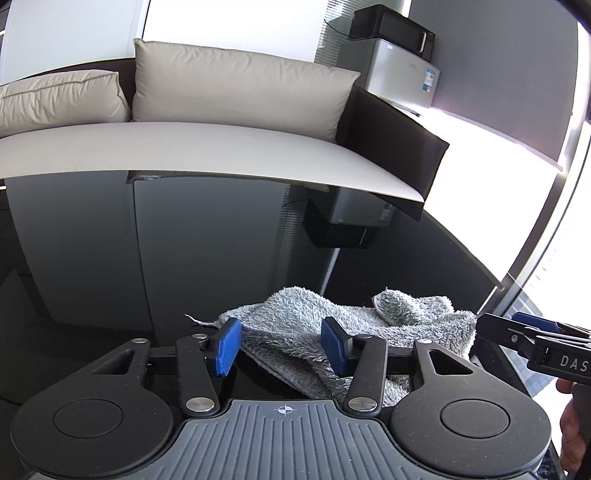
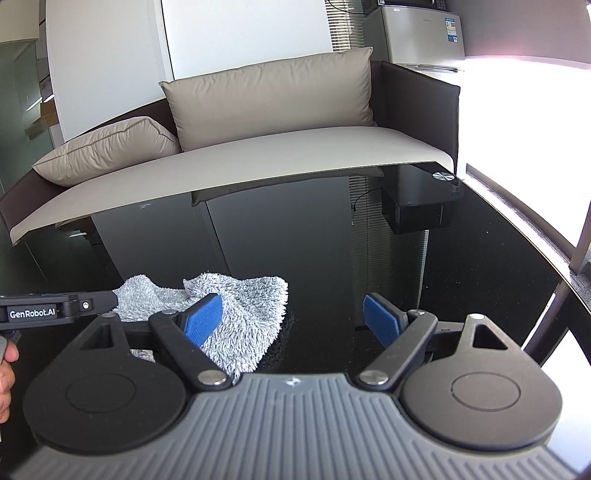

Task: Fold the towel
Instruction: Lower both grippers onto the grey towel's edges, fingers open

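Towel (image 1: 332, 332) lying crumpled on worktop (image 1: 221, 251); no fold made. My left tongs (image 1: 282, 345) and right tongs (image 2: 291, 319) hovering agape, gripping nothing. All folding remaining.

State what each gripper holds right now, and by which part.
Nothing is held. The left gripper and right gripper both have open jaws with no cloth pinched between them; the crumpled grey towel lies loose on the black table.

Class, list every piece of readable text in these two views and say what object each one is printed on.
"GenRobot.AI": on the left gripper, side body.
"DAS", cut off by the frame edge: on the right gripper.
Blue sticker on the fridge: too small to read.
Label under the sofa cushion: unreadable.
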`<state>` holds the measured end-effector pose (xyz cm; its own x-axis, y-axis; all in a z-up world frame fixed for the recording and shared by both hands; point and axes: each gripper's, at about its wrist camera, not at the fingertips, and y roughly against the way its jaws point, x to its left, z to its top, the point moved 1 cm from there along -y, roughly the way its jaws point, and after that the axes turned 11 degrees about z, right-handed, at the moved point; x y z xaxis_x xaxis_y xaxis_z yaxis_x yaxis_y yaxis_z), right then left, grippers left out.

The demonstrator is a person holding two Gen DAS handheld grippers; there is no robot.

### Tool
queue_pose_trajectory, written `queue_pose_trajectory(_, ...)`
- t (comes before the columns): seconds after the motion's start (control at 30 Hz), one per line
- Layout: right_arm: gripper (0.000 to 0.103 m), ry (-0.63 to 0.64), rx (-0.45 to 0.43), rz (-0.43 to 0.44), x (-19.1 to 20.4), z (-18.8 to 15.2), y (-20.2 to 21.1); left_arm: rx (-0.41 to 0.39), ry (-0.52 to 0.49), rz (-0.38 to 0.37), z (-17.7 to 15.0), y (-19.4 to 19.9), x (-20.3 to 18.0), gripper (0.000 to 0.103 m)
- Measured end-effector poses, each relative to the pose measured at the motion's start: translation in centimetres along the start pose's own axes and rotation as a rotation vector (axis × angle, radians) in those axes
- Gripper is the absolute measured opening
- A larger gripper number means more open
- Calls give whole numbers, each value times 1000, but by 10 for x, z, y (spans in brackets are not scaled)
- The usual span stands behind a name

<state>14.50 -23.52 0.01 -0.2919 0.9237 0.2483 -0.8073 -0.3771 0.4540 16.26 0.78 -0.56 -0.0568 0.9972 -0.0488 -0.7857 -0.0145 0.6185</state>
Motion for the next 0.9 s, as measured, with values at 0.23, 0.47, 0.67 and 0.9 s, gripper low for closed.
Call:
queue_pose_trajectory(0.23,86,-13,-11,5,-2,6,-2,7,-17,4,-5,3,-3,5)
queue_pose_trajectory(0.47,86,26,-3,35,11,26,-23,3,-29,0,-8,8,-5,2)
queue_pose_trajectory(0.67,86,133,61,34,32,30,-50,17,-32,-2,-9,6,-7,2)
queue_pose_trajectory(0.9,86,174,101,52,41,27,-66,37,19,7,-8,4,7,29)
